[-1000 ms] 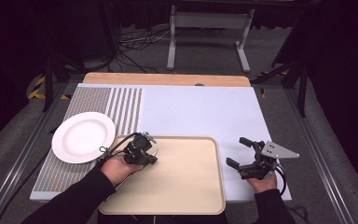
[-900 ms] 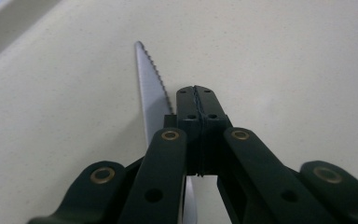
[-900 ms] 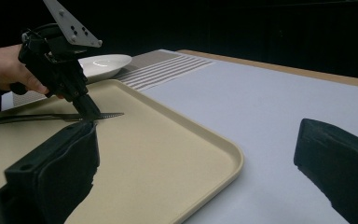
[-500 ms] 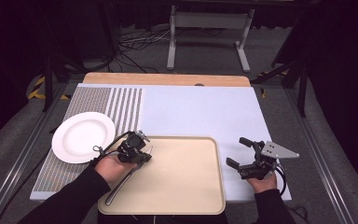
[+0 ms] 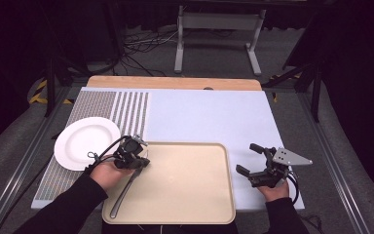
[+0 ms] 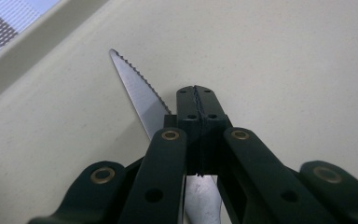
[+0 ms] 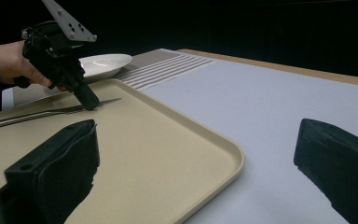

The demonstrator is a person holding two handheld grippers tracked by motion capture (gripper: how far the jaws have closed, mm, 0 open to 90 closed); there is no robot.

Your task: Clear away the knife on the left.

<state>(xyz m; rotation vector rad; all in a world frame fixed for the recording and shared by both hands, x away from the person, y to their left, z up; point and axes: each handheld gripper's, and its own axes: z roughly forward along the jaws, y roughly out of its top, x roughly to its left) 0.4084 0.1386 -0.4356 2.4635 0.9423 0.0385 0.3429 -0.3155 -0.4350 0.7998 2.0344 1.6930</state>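
Steel: a serrated knife [image 6: 137,93] lies flat on the beige tray [image 5: 185,195], near its left edge; toothed edge, bright blade, slim handle.
Long axis: from the high view the knife [image 5: 124,192] runs from the tray's near-left corner up and a little right, tip towards the far left corner.
Left tongs: the left tongs [image 5: 135,158] press down at the blade end, jaws closed together on the blade just behind the tip; in the left gripper view the pads meet with the blade passing under and between them.
Right tongs: the right tongs [image 5: 252,158] rest on the counter [image 5: 204,117] just off the tray's right edge, jaws wide apart and holding nothing.
Nearer hand: the left, plainly; the right is a whole tray-width away from the knife.
What the next move turns on: I'd guess a lift or drag along the blade's own line, since the grip sits far from the handle and the handle end may sag or swing.
Tray: smooth matt plastic, rounded corners, raised rim.
Plate: a white round plate [image 5: 85,141] sits left of the tray on a striped mat [image 5: 126,105], just beside the left hand [image 5: 108,173].
Counter: pale blue sheet with a wooden strip at the far edge.
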